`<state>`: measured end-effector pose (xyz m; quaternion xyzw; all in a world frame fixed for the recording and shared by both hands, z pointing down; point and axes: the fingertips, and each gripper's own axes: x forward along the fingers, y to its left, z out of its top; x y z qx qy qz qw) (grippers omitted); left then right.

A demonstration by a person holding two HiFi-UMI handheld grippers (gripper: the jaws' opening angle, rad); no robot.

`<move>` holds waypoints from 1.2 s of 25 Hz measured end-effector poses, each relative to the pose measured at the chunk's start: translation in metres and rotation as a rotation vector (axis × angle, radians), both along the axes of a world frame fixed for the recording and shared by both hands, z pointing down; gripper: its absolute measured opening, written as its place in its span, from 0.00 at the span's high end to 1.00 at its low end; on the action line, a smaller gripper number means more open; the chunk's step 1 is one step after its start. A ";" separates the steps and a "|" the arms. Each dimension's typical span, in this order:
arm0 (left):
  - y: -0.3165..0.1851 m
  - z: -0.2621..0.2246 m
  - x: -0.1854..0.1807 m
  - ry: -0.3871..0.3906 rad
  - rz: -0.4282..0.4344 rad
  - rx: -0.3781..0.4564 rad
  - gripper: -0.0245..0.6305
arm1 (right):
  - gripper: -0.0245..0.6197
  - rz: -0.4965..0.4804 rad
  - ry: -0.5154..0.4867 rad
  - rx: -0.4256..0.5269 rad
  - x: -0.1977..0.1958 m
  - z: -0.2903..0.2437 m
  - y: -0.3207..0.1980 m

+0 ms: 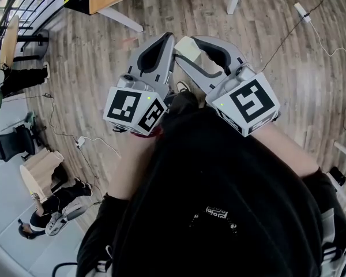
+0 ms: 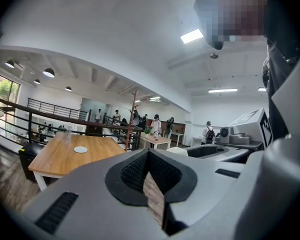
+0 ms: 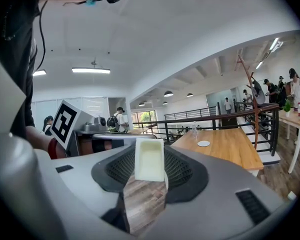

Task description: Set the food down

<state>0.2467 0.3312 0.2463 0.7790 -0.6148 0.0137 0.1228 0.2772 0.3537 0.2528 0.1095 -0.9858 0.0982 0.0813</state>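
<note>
Carry phase, food not down yet. Right gripper (image 1: 183, 44) is pinching the food (image 3: 149, 159), a pale cream rectangular block, upright between its pads near the tips. The jaws stand partly apart only because the block fills the gap. Left gripper (image 2: 148, 153) has its jaws pressed together at the tips with nothing between them, only floor showing through the gap below. It is just beside the right one, both held out in front of the person's chest. Landmark is the wooden table (image 3: 230, 146). The food is well short of it, in the air over bare plank floor and not over the tabletop. On the table, well in from the near edge, there's a small white plate (image 3: 203, 143) with a clear bottle (image 3: 194, 129) behind it. My guess is the plate is the drop spot, but the task doesn't say. The next move calls for closing the gap to the table, bringing the block over the top and lowering until it touches. Only then spread the jaws, since releasing here drops it on the floor. The left gripper looks idle for this.
</note>
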 end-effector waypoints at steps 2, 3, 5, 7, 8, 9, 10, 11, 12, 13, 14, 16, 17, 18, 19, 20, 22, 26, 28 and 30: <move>0.001 0.002 -0.008 0.003 -0.022 -0.001 0.96 | 0.68 0.008 -0.004 -0.006 -0.008 -0.001 0.000; 0.001 0.003 -0.012 0.004 -0.029 -0.003 0.96 | 0.68 0.008 -0.004 -0.010 -0.012 -0.001 -0.001; -0.001 0.004 -0.022 0.009 -0.037 -0.007 0.96 | 0.68 0.002 0.007 -0.020 -0.021 0.001 -0.002; -0.005 0.005 -0.030 0.017 -0.037 -0.009 0.96 | 0.68 -0.005 0.011 -0.024 -0.030 0.001 -0.006; -0.008 0.007 -0.034 0.022 -0.035 -0.008 0.96 | 0.68 -0.006 0.011 -0.020 -0.033 0.002 -0.009; -0.012 0.008 -0.036 0.026 -0.033 -0.006 0.96 | 0.68 -0.005 0.015 -0.015 -0.036 0.003 -0.014; -0.017 0.009 -0.039 0.028 -0.030 -0.001 0.96 | 0.68 -0.002 0.021 -0.011 -0.039 0.005 -0.019; -0.023 0.009 -0.043 0.029 -0.026 0.004 0.96 | 0.68 0.000 0.027 -0.007 -0.042 0.006 -0.024; -0.028 0.009 -0.046 0.028 -0.021 0.008 0.96 | 0.68 0.002 0.034 -0.003 -0.045 0.007 -0.028; -0.031 0.009 -0.049 0.027 -0.015 0.014 0.96 | 0.68 0.003 0.042 0.002 -0.048 0.008 -0.032; -0.034 0.008 -0.051 0.024 -0.009 0.020 0.96 | 0.68 0.004 0.050 0.011 -0.050 0.009 -0.034; -0.038 0.009 -0.057 0.025 0.001 0.034 0.96 | 0.68 0.009 0.054 0.031 -0.056 0.010 -0.039; -0.042 0.010 -0.063 0.030 0.005 0.039 0.96 | 0.68 0.014 0.049 0.040 -0.062 0.010 -0.042; -0.047 0.010 -0.070 0.035 0.010 0.042 0.96 | 0.68 0.024 0.042 0.046 -0.071 0.008 -0.048; -0.055 0.009 -0.079 0.037 0.016 0.045 0.96 | 0.68 0.038 0.035 0.050 -0.080 0.005 -0.055; -0.063 0.008 -0.089 0.036 0.023 0.046 0.96 | 0.68 0.054 0.030 0.049 -0.090 0.003 -0.063; -0.078 0.005 -0.107 0.032 0.041 0.045 0.96 | 0.68 0.078 0.030 0.036 -0.108 0.002 -0.077; -0.098 0.003 -0.134 0.036 0.083 0.038 0.96 | 0.68 0.106 0.051 0.034 -0.135 0.003 -0.095; -0.105 0.003 -0.143 0.033 0.099 0.036 0.96 | 0.68 0.123 0.051 0.029 -0.145 0.002 -0.103; -0.113 0.004 -0.152 0.029 0.116 0.034 0.96 | 0.68 0.133 0.049 0.036 -0.154 0.004 -0.110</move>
